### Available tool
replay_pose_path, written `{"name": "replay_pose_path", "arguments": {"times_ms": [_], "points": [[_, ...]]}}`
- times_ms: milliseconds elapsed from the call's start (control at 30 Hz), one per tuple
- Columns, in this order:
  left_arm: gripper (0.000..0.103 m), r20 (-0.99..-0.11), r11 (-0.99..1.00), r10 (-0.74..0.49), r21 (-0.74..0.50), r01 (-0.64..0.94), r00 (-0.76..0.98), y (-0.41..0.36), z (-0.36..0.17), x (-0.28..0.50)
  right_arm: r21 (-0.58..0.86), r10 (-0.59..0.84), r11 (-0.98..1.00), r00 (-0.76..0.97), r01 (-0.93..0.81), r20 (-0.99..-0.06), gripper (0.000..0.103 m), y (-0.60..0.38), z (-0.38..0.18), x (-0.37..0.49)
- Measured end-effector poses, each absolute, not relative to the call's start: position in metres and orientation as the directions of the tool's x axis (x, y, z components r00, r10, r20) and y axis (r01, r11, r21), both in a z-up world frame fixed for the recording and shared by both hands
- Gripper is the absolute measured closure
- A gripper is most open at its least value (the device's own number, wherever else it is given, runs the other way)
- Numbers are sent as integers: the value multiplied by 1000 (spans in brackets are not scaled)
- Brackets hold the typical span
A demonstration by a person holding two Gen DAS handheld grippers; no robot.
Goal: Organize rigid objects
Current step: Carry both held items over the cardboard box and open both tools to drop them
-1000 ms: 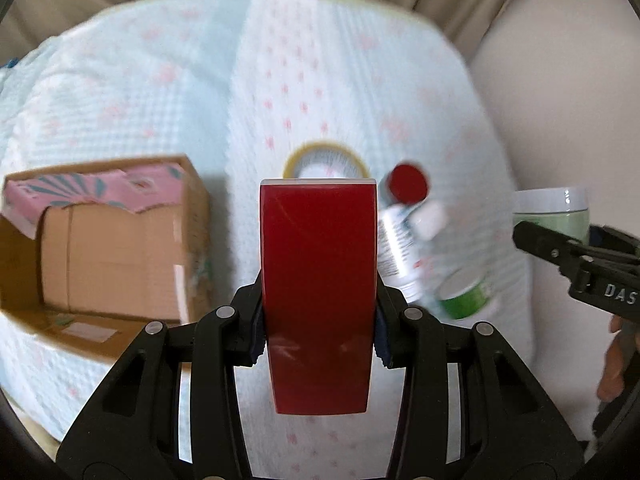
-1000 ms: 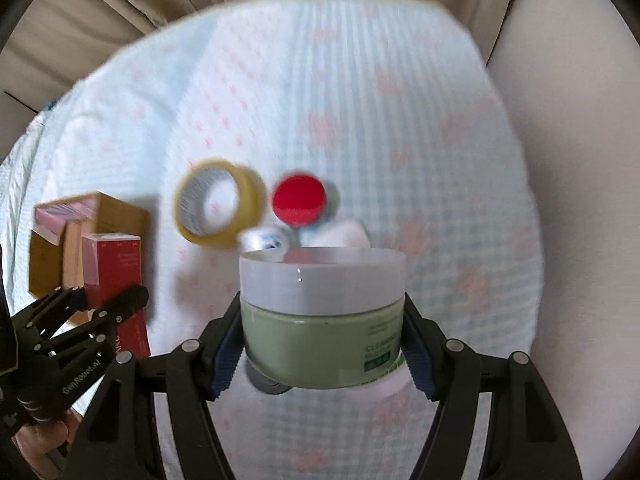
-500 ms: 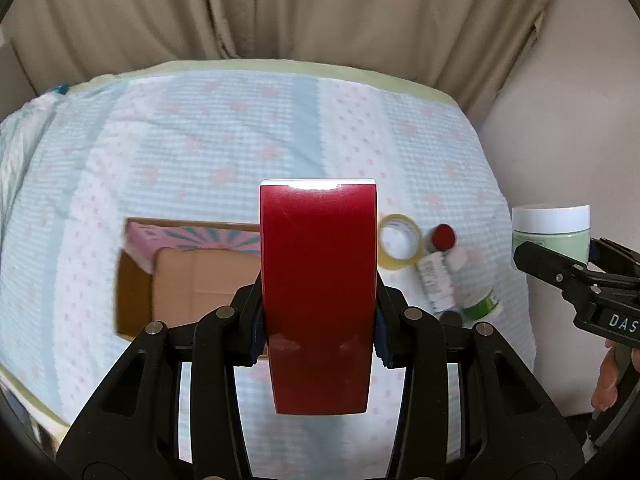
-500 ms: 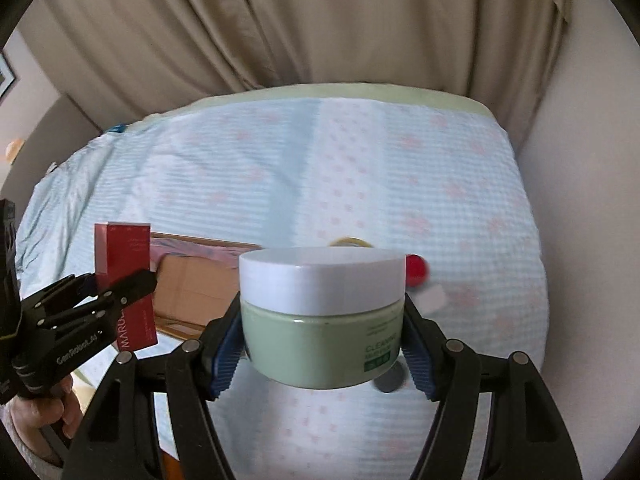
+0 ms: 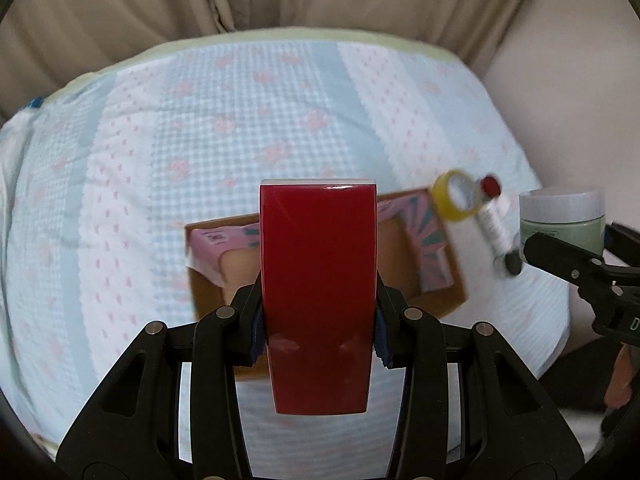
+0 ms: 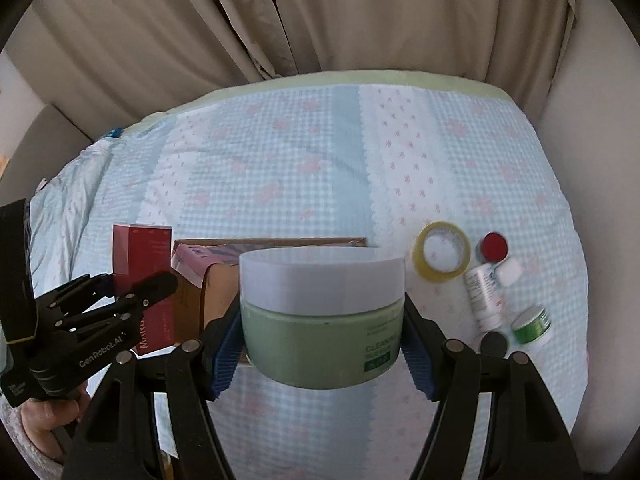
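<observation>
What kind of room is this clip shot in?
Most likely a bedroom at home. The work surface is a bed under a quilted blue-and-pink floral bedspread, with long beige curtains hanging behind it and toiletries such as a green cream jar being sorted.

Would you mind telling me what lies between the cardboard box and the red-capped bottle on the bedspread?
The yellow tape roll lies flat between the cardboard box and the red-capped bottle, clearest in the right wrist view.
</observation>
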State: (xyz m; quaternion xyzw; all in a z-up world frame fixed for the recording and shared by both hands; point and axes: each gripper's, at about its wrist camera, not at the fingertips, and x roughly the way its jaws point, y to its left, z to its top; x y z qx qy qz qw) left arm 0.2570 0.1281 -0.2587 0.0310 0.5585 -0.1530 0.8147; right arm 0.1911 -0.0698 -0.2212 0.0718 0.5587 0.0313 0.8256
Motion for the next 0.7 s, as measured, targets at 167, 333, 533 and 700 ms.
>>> {"name": "replay_pose_path", "arguments": {"times_ms": [167, 333, 533, 700], "points": [[65, -950, 922, -177, -69, 382, 255, 137, -297, 275, 114, 110, 993, 296, -4, -949, 37, -36, -256, 202], [65, -971, 882, -142, -35, 470, 194, 130, -340, 287, 82, 98, 994, 225, -76, -970, 37, -14, -303, 213], [65, -992, 844, -93, -33, 536, 87, 119, -398, 301, 58, 85, 982, 151, -179, -985, 37, -2, -371, 228], [65, -996, 806, -51, 4, 593, 76, 109, -427, 310, 25, 75, 952, 153, -304, -985, 37, 9, -404, 233]]}}
